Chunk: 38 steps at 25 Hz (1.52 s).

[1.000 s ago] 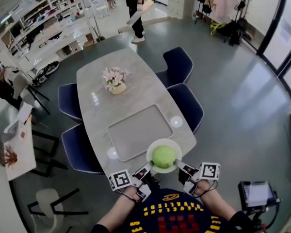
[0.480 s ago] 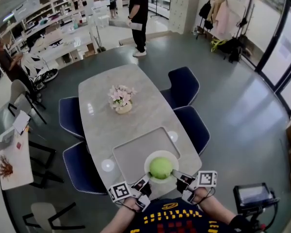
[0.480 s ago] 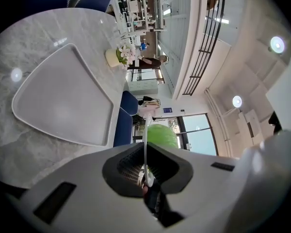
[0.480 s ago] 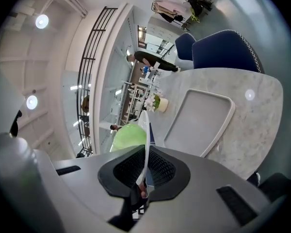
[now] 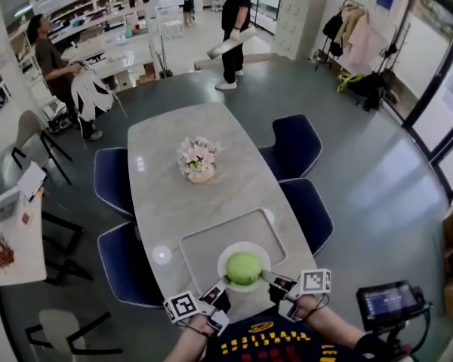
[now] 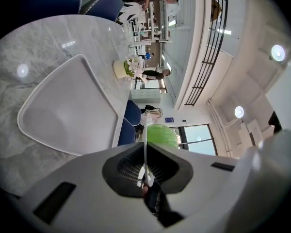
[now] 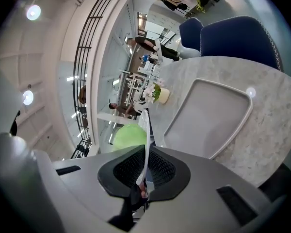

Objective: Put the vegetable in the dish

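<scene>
Since a second ago the view has lifted to show more of the room, and the dish (image 5: 228,260) now sits lower in frame, over the near edge of the tray (image 5: 211,236) on the bench (image 5: 166,164). The round green vegetable (image 5: 244,268) already lies in it. The left gripper (image 5: 217,288) has its jaws closed on the thin rim at 8 o'clock, and the right gripper (image 5: 269,278) has its jaws closed on it at 4 o'clock. The vegetable is centred between them, equally near to both.

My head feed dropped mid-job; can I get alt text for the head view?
The left gripper and right gripper each clamp a rim of the white dish, which holds a green vegetable, at the near end of a marble table, over the edge of a grey tray. A flower pot stands mid-table, blue chairs alongside.
</scene>
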Tool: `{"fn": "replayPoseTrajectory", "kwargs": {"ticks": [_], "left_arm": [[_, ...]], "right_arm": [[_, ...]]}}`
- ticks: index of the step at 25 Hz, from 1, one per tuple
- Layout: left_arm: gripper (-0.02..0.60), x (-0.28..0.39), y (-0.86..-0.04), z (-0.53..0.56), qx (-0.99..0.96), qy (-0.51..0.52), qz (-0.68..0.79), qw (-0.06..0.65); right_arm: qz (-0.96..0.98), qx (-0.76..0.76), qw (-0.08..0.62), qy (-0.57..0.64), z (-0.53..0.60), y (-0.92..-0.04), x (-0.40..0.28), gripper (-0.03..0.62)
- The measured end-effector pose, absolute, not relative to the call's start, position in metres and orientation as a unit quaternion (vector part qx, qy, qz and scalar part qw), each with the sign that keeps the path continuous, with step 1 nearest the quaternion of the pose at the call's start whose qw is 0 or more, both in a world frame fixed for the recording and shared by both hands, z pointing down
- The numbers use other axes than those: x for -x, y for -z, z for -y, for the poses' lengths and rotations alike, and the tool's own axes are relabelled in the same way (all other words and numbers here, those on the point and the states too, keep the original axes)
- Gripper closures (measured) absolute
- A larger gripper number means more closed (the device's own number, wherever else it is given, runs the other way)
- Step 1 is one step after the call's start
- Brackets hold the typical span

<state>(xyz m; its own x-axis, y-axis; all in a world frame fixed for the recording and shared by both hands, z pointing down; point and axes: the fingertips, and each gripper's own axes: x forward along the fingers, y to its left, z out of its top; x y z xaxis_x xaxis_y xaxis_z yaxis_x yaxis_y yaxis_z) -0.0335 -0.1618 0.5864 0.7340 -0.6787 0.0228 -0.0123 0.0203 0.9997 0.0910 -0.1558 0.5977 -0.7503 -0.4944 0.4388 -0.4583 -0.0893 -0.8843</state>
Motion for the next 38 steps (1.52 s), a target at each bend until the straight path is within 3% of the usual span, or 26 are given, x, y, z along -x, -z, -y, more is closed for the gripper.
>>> {"fn": "replayPoseTrajectory", "kwargs": {"ticks": [11, 31, 38], "left_arm": [[0.568, 0.045, -0.586, 0.184, -0.630, 0.289, 0.333, 0.639], [0.568, 0.042, -0.624, 0.222, -0.623, 0.284, 0.368, 0.629], [0.568, 0.058, -0.670, 0.215, -0.623, 0.179, 0.425, 0.632]], "right_arm": [[-0.777, 0.196, 0.037, 0.597, 0.212, -0.581, -0.056, 0.576], [-0.764, 0.161, 0.018, 0.624, 0.253, -0.631, -0.059, 0.576], [-0.762, 0.153, 0.029, 0.628, 0.258, -0.646, -0.057, 0.576]]}}
